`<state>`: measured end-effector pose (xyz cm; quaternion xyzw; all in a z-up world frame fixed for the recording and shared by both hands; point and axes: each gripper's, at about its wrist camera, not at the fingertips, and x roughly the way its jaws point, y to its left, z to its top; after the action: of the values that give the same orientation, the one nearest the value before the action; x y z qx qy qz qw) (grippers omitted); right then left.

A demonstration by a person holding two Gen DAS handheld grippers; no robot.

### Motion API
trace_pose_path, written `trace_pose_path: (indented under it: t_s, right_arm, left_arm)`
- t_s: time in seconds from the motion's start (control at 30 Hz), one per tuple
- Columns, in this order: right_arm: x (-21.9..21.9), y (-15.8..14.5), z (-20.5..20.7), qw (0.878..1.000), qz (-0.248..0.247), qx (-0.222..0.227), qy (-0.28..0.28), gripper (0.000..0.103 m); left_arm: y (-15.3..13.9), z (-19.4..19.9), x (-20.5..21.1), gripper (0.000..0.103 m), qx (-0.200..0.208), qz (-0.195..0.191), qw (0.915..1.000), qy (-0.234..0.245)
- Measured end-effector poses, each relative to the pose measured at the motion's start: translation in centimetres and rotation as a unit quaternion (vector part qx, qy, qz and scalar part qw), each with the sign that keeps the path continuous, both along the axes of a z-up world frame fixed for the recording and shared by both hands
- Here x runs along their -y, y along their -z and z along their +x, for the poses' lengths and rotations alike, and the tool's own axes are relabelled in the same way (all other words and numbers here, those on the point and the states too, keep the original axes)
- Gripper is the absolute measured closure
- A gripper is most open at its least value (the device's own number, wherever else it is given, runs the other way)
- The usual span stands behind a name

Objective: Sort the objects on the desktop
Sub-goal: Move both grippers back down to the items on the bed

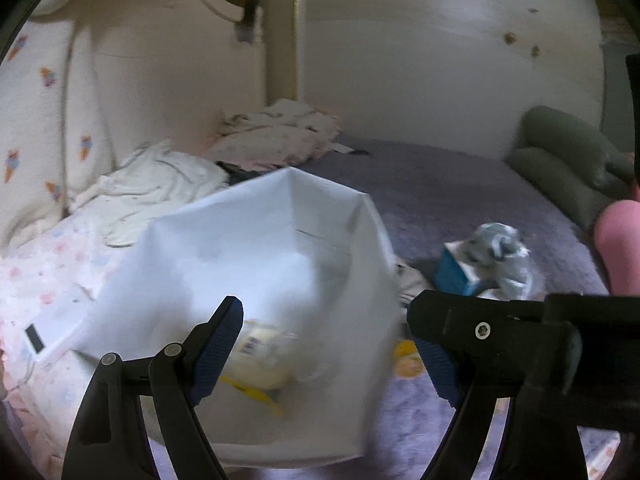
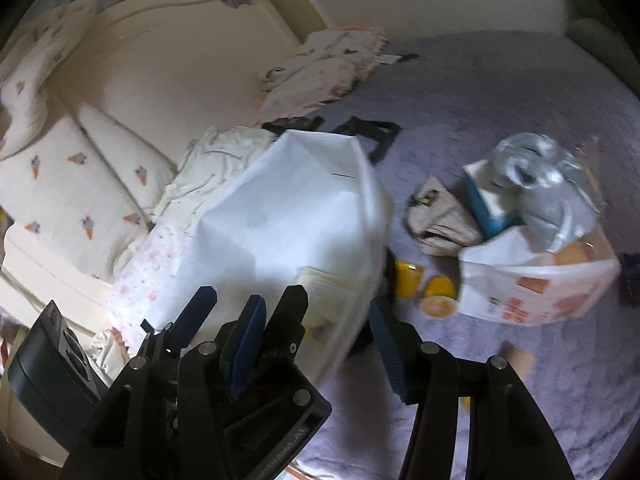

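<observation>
Both grippers over the white bag on the purple bedspread.
Left gripper jaws spread, nothing pinched, bag in between. Right gripper part-open; can't tell if it grips the bag rim. Yellowish packet inside bag. Blue box and beige pouch at 3 o'clock of bag.

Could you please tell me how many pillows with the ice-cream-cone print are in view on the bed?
2. One ice-cream pillow leans against the cream headboard, and a second ice-cream pillow stands behind it, nearer the frame edge. More may be hidden beyond the edge.
</observation>
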<state>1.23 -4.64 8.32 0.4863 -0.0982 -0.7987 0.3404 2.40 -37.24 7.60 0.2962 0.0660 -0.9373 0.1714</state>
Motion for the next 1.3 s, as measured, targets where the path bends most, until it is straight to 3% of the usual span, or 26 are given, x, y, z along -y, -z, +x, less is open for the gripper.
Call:
trace_pose_path:
  t_s: [0.17,0.23,0.33,0.5,0.6,0.7,0.87,1.1,1.17,1.3]
  right_arm:
    - [-3.0,-0.1,-0.7,0.998,0.038,0.011,0.045,0.047]
    - [-4.1,0.1,-1.0,0.997,0.049,0.017,0.055,0.046]
    - [-5.8,0.8,-1.7,0.994,0.074,0.037,0.077,0.037]
    - [-8.4,2.0,-2.2,0.985,0.120,0.072,0.100,0.033]
    - [-9.8,2.9,-2.1,0.980,0.143,0.072,0.118,0.026]
    - [-11.0,5.2,-2.3,0.976,0.142,0.101,0.131,0.027]
    - [-11.1,7.2,-3.2,0.974,0.132,0.126,0.133,0.046]
    - [-10.9,10.5,-4.5,0.969,0.116,0.179,0.124,0.069]
    - [-11.5,12.1,-4.9,0.964,0.105,0.210,0.126,0.069]
    - [-12.5,13.9,-5.5,0.956,0.104,0.236,0.139,0.069]
  left_arm:
    - [0.5,-1.7,-2.5,0.019,0.013,0.026,0.9987,0.041]
    - [0.7,-2.4,-3.5,0.019,0.030,0.037,0.9974,0.054]
    - [1.3,-3.7,-4.8,0.019,0.067,0.062,0.9934,0.069]
    - [3.2,-4.8,-6.8,0.018,0.120,0.094,0.9827,0.106]
    - [4.7,-4.9,-8.1,0.018,0.149,0.084,0.9777,0.122]
    - [6.4,-5.2,-9.0,0.018,0.184,0.084,0.9688,0.143]
    - [8.8,-4.9,-9.0,0.018,0.237,0.123,0.9474,0.176]
    - [11.0,-4.0,-8.6,0.023,0.254,0.131,0.9387,0.192]
    - [11.6,-3.9,-8.8,0.031,0.257,0.133,0.9357,0.201]
    - [12.7,-3.9,-9.5,0.037,0.259,0.140,0.9303,0.219]
